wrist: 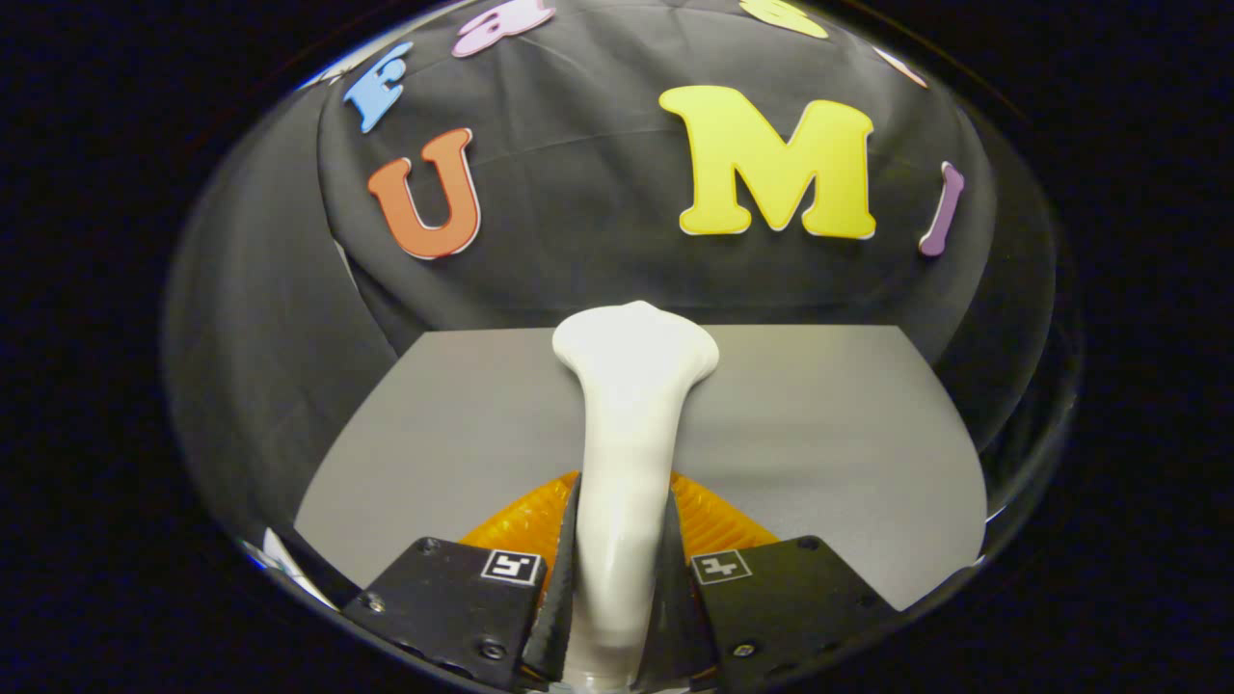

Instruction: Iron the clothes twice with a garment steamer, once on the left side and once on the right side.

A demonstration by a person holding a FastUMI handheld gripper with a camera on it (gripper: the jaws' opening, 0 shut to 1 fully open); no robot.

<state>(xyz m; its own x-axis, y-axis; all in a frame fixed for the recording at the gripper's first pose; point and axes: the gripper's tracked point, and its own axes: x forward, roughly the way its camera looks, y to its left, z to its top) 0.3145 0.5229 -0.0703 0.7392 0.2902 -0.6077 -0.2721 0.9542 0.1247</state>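
Counter (434, 424) surface, plain grey, spreads across the middle of the frame from the lower left, with nothing lying on its left stretch. At bottom centre the hand-held gripper (617, 588) is pinching the garment steamer (631, 405), both fingers pressed against its white neck, and the flared head rises toward the frame's centre (upright, leaning a touch left). An orange garment (718, 516) peeks out just behind the fingers, low in the frame, mostly hidden. To the right the counter runs on bare. The step in hand looks like carrying the grasped steamer toward the clothes; neither pass seems begun. The next move likely calls for tipping the head down onto one side of the fabric.
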